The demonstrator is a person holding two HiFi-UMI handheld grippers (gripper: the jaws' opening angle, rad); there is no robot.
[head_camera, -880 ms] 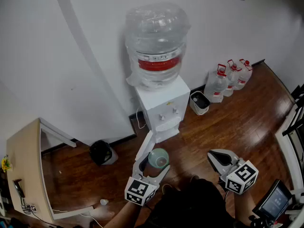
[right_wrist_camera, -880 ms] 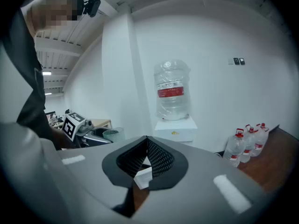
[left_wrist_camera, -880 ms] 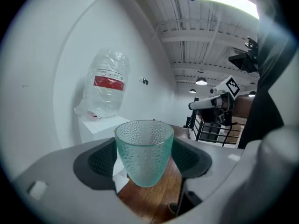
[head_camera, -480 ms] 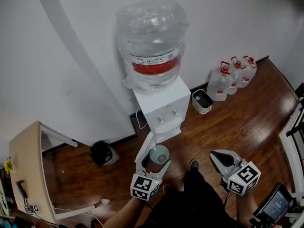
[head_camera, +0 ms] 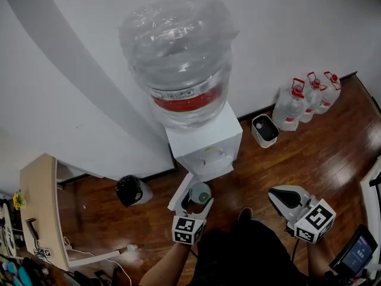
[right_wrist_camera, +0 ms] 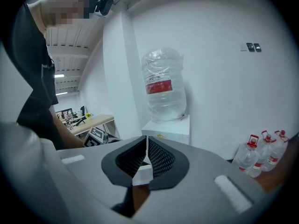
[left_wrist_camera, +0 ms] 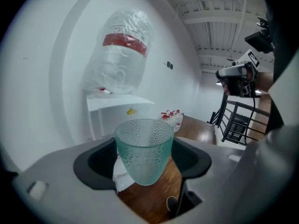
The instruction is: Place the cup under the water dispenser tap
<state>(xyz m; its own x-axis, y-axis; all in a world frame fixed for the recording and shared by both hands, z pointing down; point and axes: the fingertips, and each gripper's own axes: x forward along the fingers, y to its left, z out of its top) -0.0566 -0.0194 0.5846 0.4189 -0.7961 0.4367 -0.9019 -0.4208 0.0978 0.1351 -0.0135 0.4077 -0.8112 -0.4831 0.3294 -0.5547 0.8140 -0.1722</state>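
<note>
A green dimpled glass cup (head_camera: 200,192) stands upright between the jaws of my left gripper (head_camera: 197,200), which is shut on it. The cup hangs above the wooden floor, just in front of the white water dispenser (head_camera: 205,142) and below its taps. A large clear bottle (head_camera: 178,58) with a red band sits on top of the dispenser. In the left gripper view the cup (left_wrist_camera: 144,146) fills the middle of the left gripper (left_wrist_camera: 145,162), with the dispenser (left_wrist_camera: 117,115) behind it. My right gripper (head_camera: 284,196) is off to the right, shut and empty (right_wrist_camera: 145,158).
Three red-capped water jugs (head_camera: 309,97) and a small white bin (head_camera: 265,130) stand by the wall to the right. A black bin (head_camera: 131,190) sits left of the dispenser, and a wooden desk (head_camera: 36,207) further left. The person's dark-clothed body fills the bottom middle.
The dispenser has grown larger and nearer in the head view. My left gripper has carried the cup closer to the dispenser's front. The right gripper has kept its place beside the body.
</note>
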